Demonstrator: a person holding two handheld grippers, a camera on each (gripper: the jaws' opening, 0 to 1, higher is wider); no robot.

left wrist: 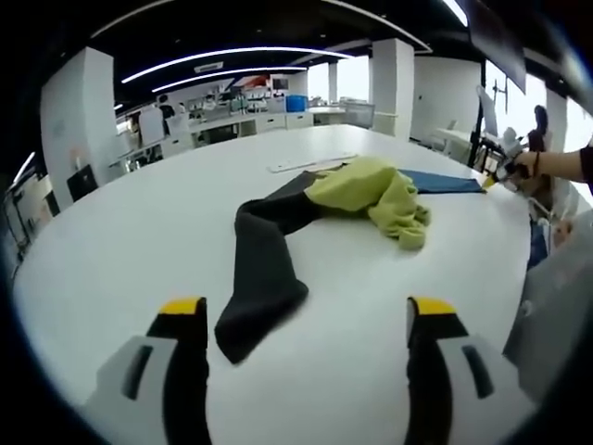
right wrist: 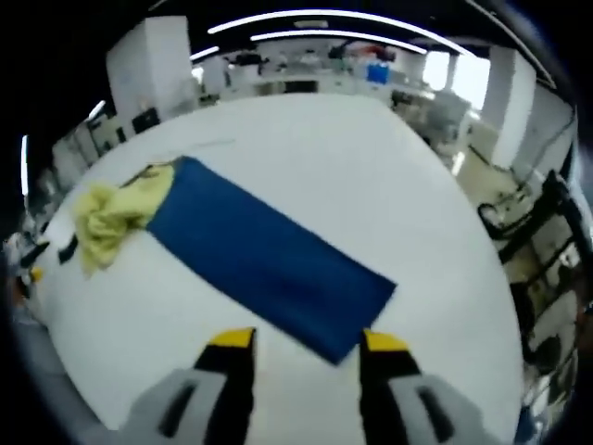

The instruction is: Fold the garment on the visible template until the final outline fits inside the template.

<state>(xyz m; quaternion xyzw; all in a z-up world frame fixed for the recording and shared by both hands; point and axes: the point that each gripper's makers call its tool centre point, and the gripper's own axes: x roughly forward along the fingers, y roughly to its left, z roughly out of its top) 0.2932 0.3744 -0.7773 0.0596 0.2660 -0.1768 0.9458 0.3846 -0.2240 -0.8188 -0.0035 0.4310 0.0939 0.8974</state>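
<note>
A garment lies crumpled on the white table (left wrist: 120,241), with a dark grey part (left wrist: 264,269) stretching toward me and a yellow-green part (left wrist: 375,195) bunched behind it. The blue rectangular template (left wrist: 443,182) peeks out beyond the garment. My left gripper (left wrist: 307,308) is open, low over the table just short of the grey end. In the right gripper view, the blue template (right wrist: 264,255) runs diagonally, and the yellow-green cloth (right wrist: 107,218) covers its far left end. My right gripper (right wrist: 307,340) is open at the template's near corner, holding nothing. It also shows far right (left wrist: 500,172), held by a hand.
A thin white strip (left wrist: 310,165) lies on the table behind the garment. Grey clothing of a person (left wrist: 556,315) stands at the table's right edge. Desks, pillars and a standing person (left wrist: 168,111) are far behind. Chairs and stands (right wrist: 547,241) lie beyond the table's rim.
</note>
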